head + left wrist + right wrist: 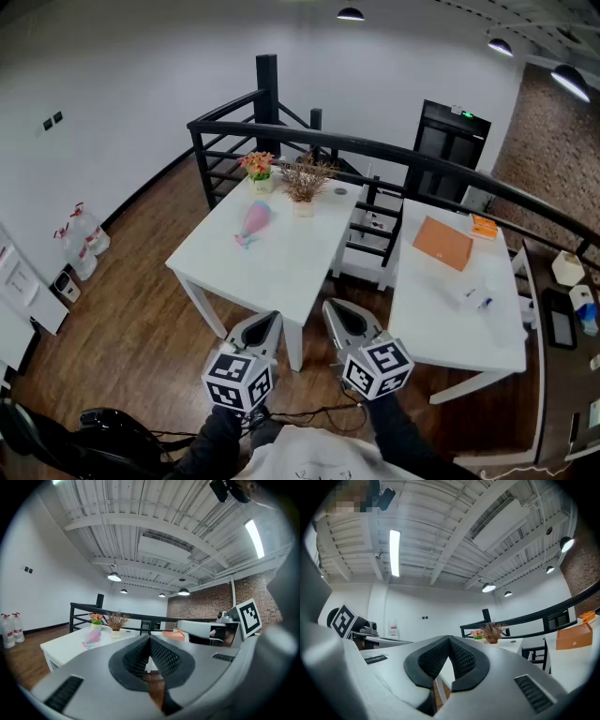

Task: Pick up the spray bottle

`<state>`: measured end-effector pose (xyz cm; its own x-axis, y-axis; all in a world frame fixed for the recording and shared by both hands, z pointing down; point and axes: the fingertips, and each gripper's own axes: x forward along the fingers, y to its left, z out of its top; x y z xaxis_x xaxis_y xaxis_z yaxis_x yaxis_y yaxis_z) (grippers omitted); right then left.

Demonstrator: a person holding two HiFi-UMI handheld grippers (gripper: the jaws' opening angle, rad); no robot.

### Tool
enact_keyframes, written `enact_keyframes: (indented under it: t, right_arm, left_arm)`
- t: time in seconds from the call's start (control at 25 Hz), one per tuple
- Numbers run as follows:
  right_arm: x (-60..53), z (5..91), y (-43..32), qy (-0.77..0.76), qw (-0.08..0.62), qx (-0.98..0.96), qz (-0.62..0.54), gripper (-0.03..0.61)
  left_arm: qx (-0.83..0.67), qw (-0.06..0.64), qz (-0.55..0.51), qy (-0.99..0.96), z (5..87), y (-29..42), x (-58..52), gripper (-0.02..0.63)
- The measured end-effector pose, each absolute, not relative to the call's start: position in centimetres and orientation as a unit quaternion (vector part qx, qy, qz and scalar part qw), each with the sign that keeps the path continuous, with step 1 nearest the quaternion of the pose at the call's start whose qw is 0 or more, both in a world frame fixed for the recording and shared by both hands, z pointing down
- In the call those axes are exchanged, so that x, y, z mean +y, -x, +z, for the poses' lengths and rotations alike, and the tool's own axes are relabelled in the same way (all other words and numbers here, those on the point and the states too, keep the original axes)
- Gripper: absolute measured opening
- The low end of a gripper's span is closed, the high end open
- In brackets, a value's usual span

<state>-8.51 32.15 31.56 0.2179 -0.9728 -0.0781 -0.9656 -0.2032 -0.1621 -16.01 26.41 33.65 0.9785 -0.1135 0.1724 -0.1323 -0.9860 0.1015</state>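
Note:
The spray bottle (253, 223) is pink and lies on its side on the left white table (281, 272), in front of a small flower pot (259, 171) and a pot of dried twigs (305, 183). The left gripper view shows the spray bottle (91, 638) far off on that table. Both grippers hover well short of the table's near edge, side by side. My left gripper (269, 322) is shut with nothing in it, its tips meeting in its own view (150, 637). My right gripper (330, 307) is likewise shut and empty (449, 639). The right gripper view does not show the bottle.
A second white table (450, 319) at the right carries an orange box (442, 242) and a small white item (476, 298). A black chair (375, 230) sits between the tables. A black railing (375, 150) runs behind. Water bottles (80, 239) stand on the wooden floor at the left.

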Motion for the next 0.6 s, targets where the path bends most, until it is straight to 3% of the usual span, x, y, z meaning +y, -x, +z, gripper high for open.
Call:
enact_keyframes:
  t: [0.24,0.6]
  right_arm:
    - [32.5,30.9,4.5,0.771,0.063,0.634,0.000,-0.015]
    - [27.7,31.1,-4.0,0.765,0.087,0.638,-0.004,-0.015]
  left_arm:
    - [-0.068,0.057,0.089,-0.992,34.6,12.5,26.3,-0.002]
    - [-0.052,0.062,0.092,-0.993,36.2,3.2,22.5,-0.002]
